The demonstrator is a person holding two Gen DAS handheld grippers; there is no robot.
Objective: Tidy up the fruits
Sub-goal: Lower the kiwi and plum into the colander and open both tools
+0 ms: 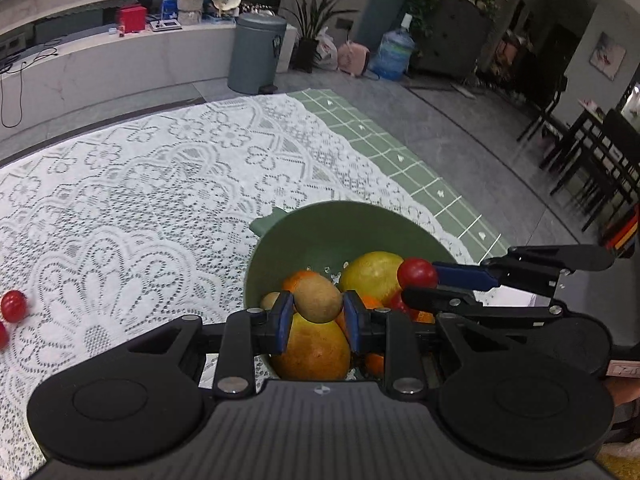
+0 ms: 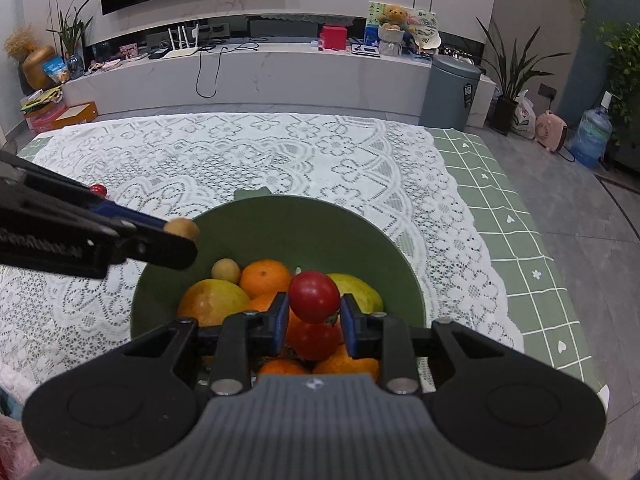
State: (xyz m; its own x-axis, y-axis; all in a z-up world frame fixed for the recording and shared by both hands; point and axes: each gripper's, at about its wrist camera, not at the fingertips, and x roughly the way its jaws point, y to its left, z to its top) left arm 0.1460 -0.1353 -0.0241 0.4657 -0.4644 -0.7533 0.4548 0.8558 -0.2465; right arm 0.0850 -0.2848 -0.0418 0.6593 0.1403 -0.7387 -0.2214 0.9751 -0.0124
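A green bowl on the lace tablecloth holds mangoes, oranges and a small round tan fruit. My left gripper is shut on a brown kiwi and holds it over the bowl; it enters the right wrist view from the left. My right gripper is shut on a red tomato above the bowl; it also shows in the left wrist view with the tomato.
Red tomatoes lie on the lace tablecloth at the left; one shows behind the left gripper. A green checked cloth lies under the lace at the right table edge. A grey bin stands beyond the table.
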